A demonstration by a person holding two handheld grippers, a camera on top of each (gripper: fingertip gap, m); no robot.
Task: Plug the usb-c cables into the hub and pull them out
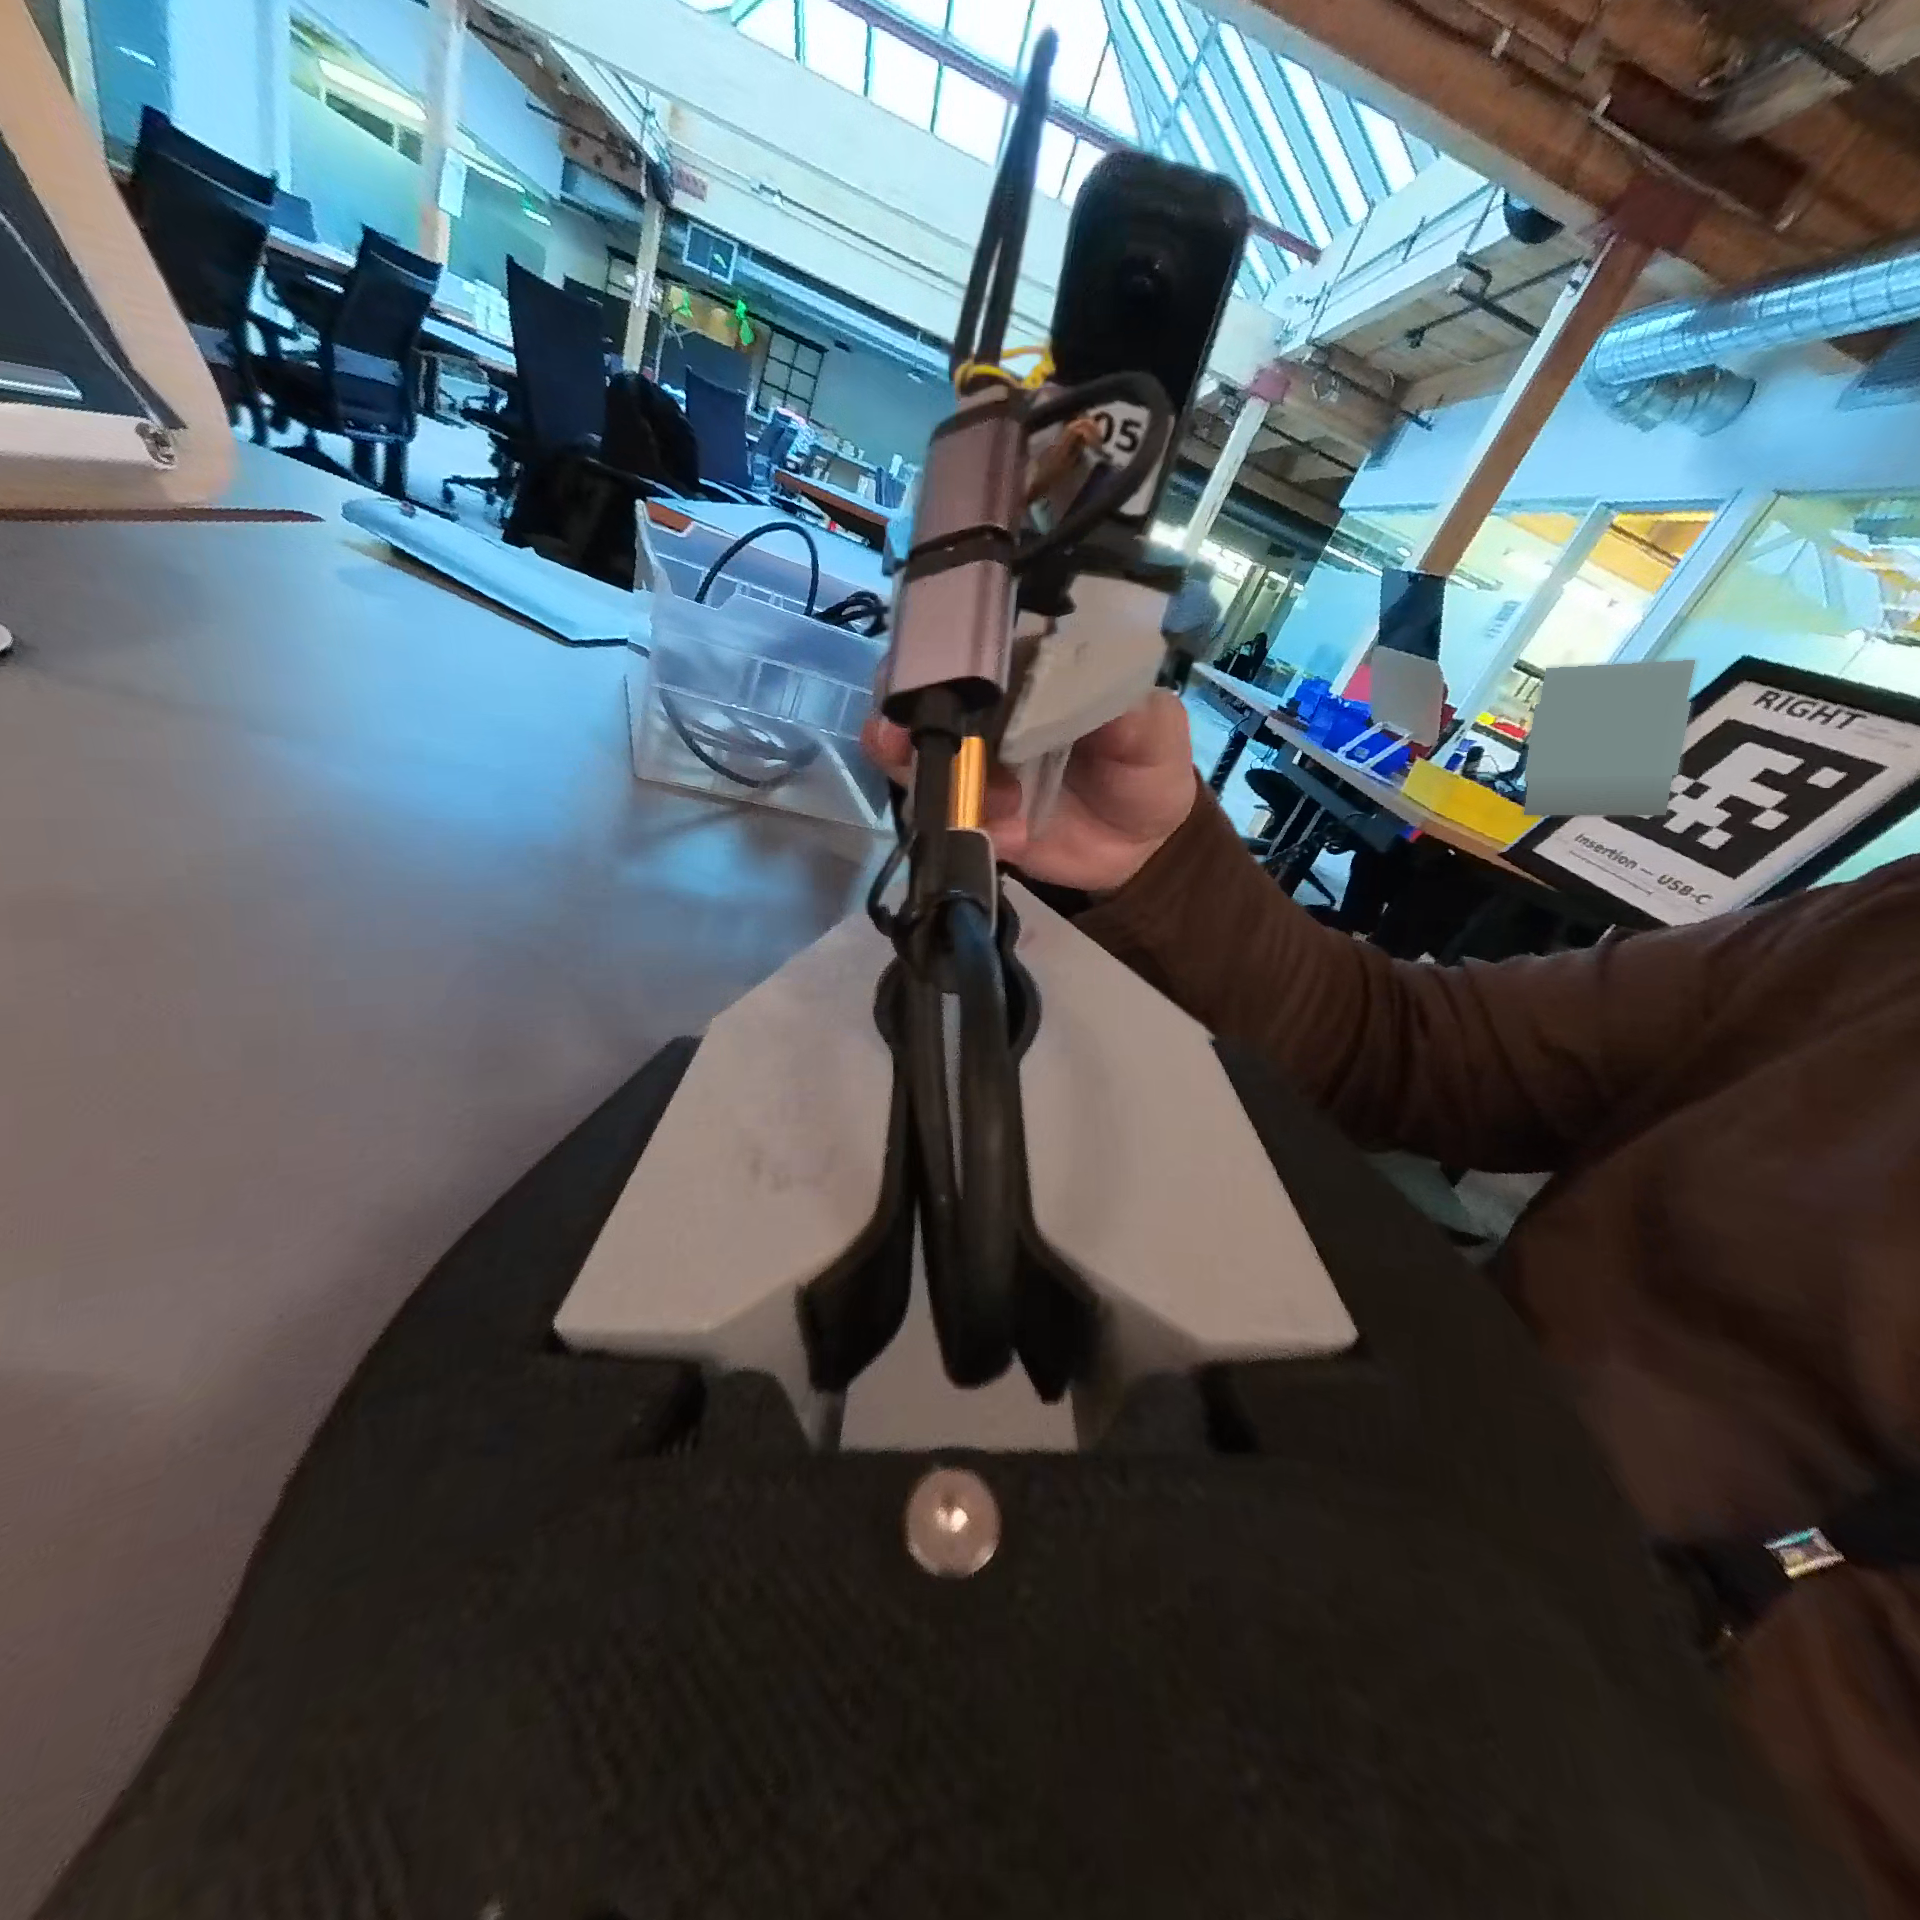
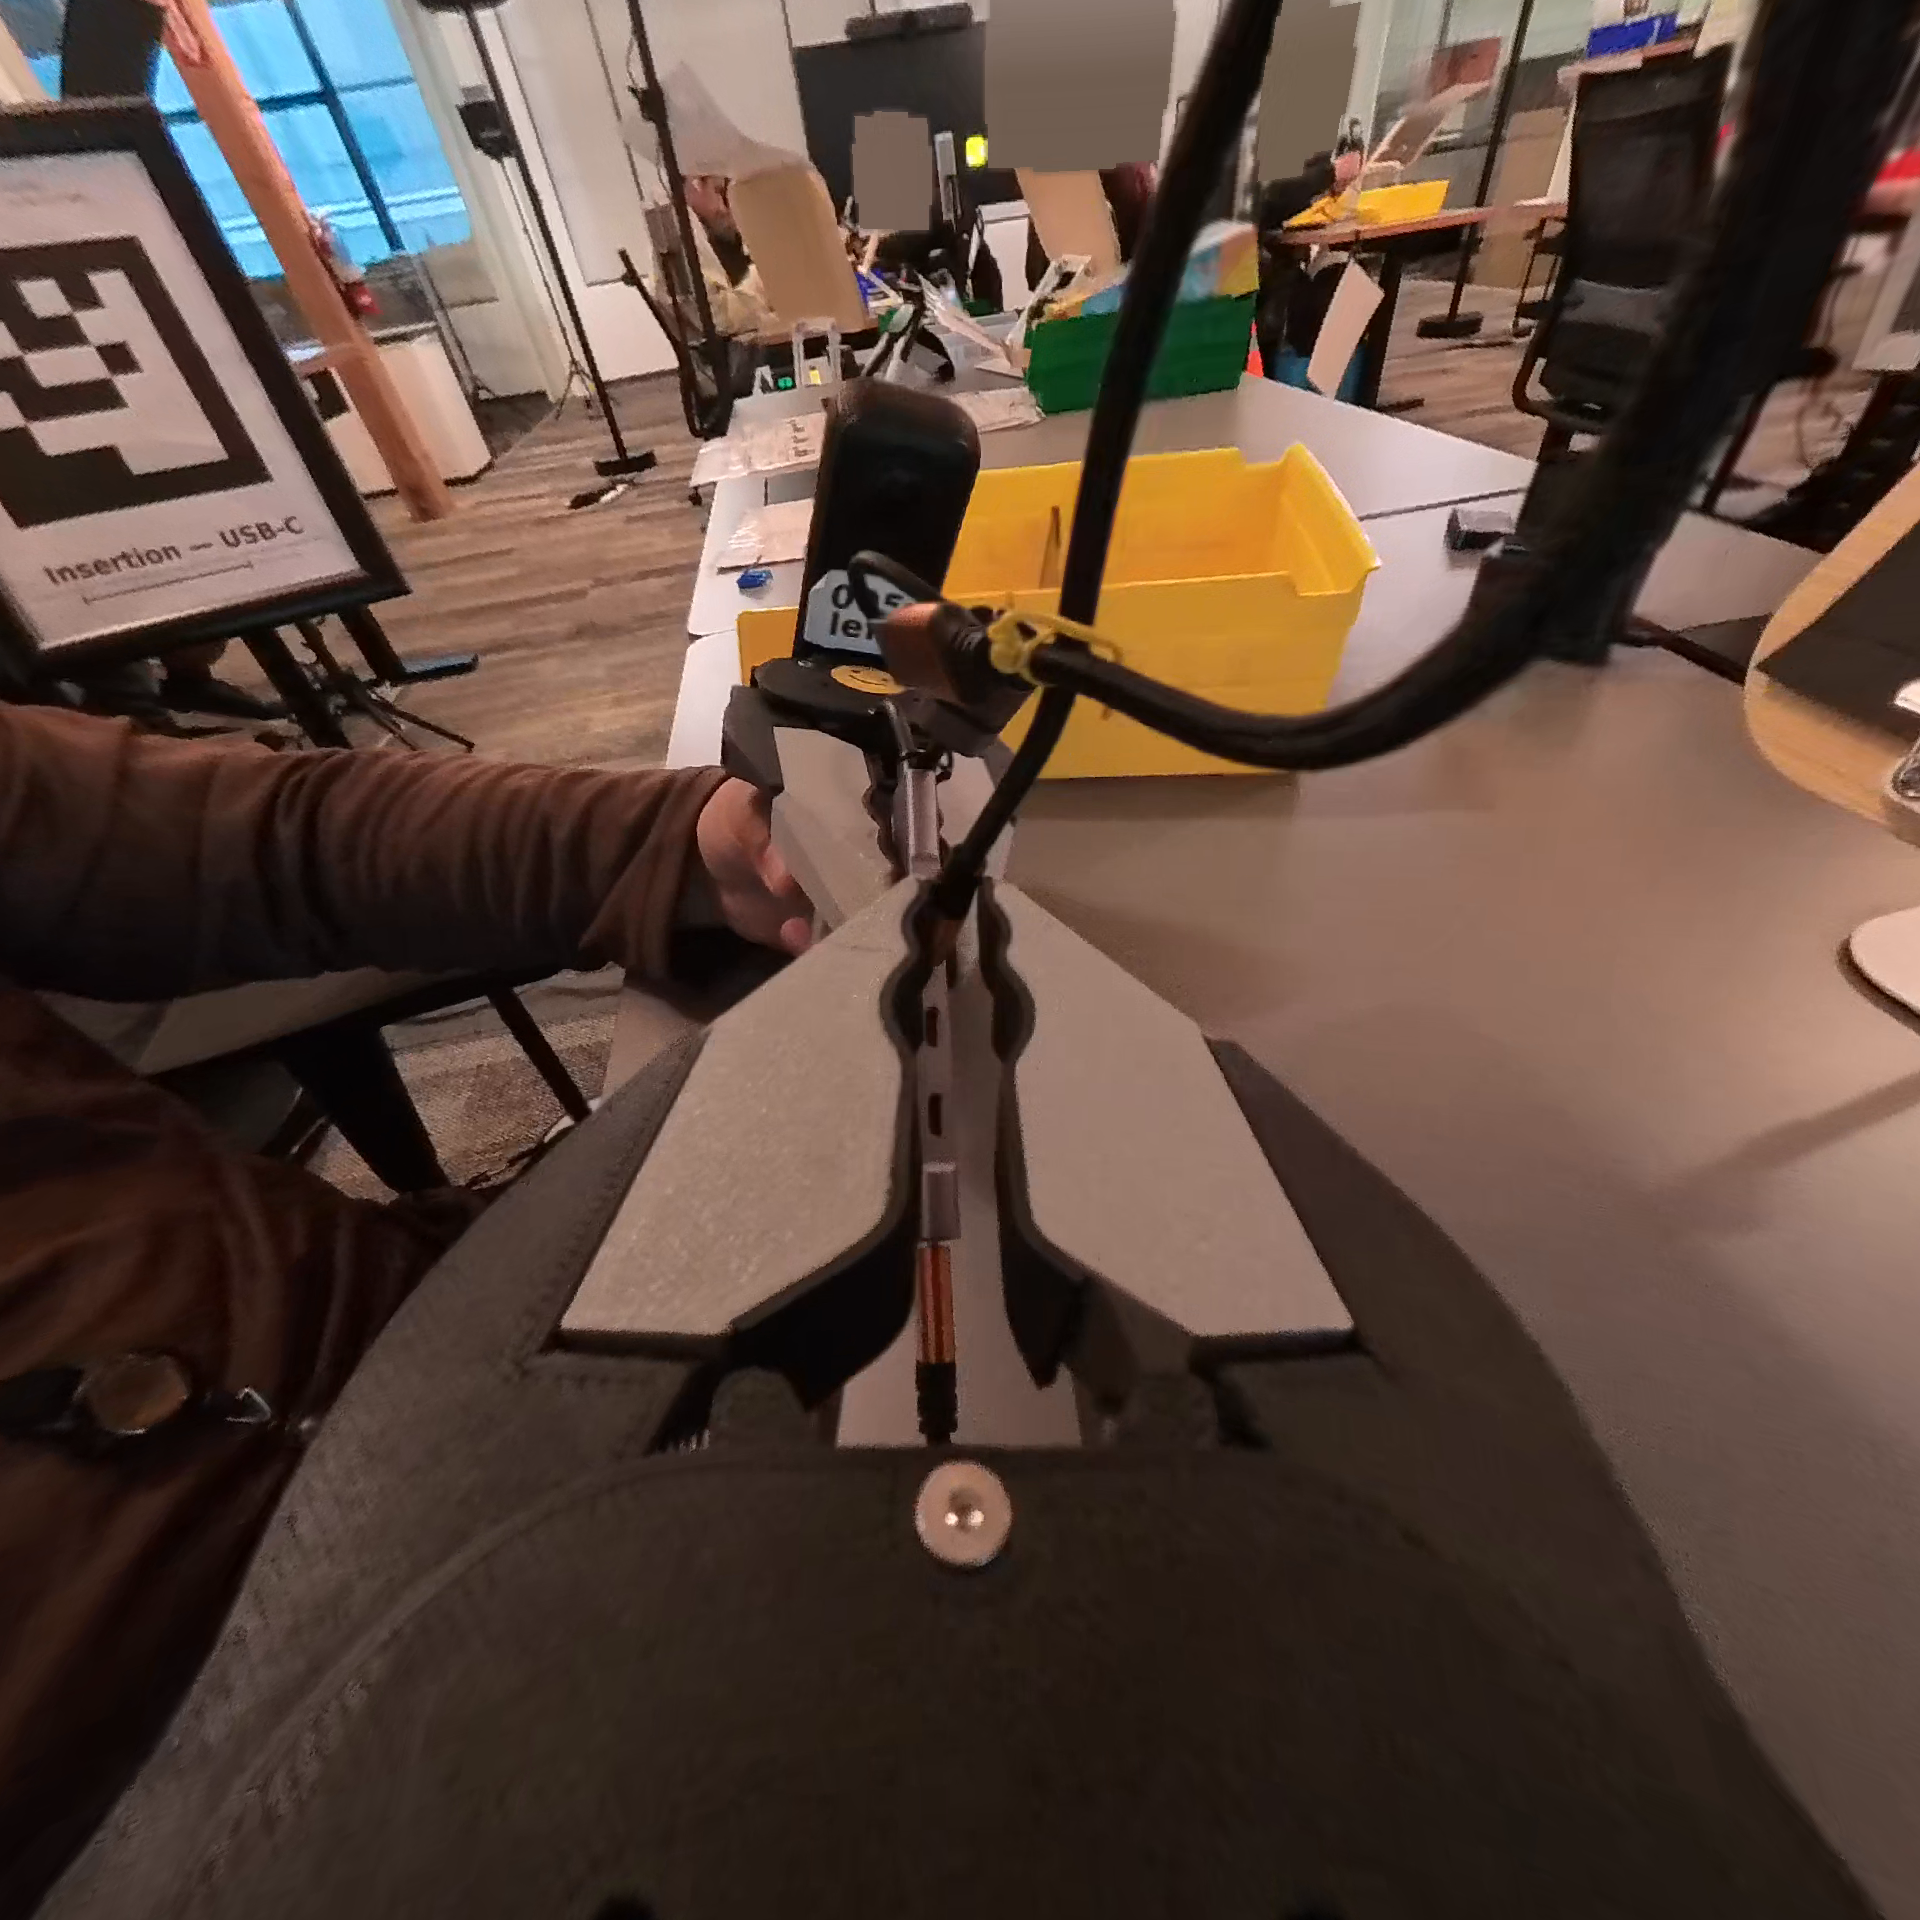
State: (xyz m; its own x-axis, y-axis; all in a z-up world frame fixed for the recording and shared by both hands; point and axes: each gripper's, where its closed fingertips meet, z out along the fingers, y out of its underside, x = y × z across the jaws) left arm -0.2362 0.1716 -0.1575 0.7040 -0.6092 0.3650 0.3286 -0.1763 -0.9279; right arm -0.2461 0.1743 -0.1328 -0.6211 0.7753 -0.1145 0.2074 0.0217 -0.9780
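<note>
My left gripper (image 1: 956, 935) points upward and is shut on a looped black USB-C cable (image 1: 961, 1143). Its black plug with a gold collar (image 1: 968, 774) sits at the lower end of the grey hub (image 1: 951, 592); it looks inserted. My right gripper (image 2: 940, 920) is shut on the hub (image 2: 935, 1081) near its upper end. The hub hangs edge-on through the finger gap, with side ports and the orange collar (image 2: 935, 1309) showing. A second black cable (image 2: 1101, 416) rises from the hub's top. A hand (image 1: 1101, 800) holds the right gripper.
A clear bin (image 1: 748, 686) with black cables stands on the grey table (image 1: 312, 831). A yellow bin (image 2: 1226, 582) sits behind the grippers. A framed marker sign (image 2: 135, 384) stands on the left, and a black monitor arm (image 2: 1590, 520) on the right. A brown sleeve (image 1: 1455, 1029) crosses the right side. Both grippers' tips are close together, under 4 cm apart.
</note>
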